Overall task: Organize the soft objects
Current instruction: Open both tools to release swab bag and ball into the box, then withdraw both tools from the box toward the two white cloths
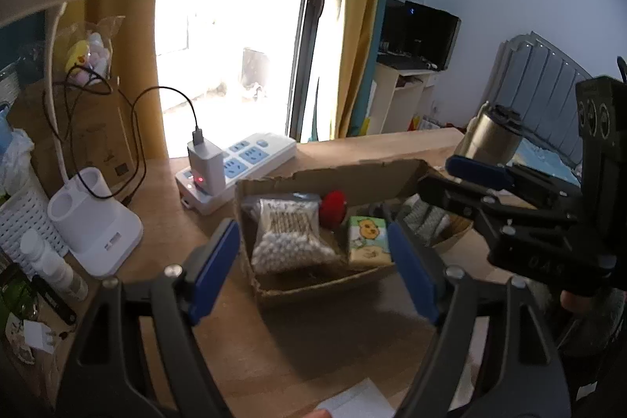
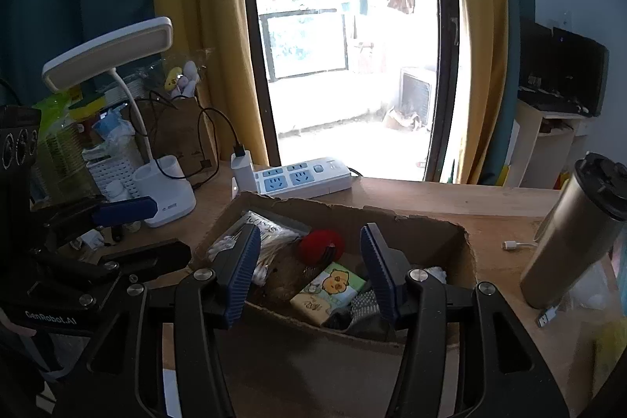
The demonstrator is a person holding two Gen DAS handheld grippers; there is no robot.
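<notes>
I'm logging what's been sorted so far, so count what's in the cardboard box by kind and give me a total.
In the cardboard box, as far as can be seen:
Bag of cotton swabs: 1
Red plush item: 1
Cartoon tissue pack: 1
Grey patterned fabric item, partly hidden: 1
Total: 4 visible; more may lie beneath.

A wooden desk [image 2: 431,198] carries a cardboard box [image 2: 392,222], power strip [image 2: 305,179], steel tumbler [image 2: 568,234] and lamp base [image 2: 168,194].
</notes>
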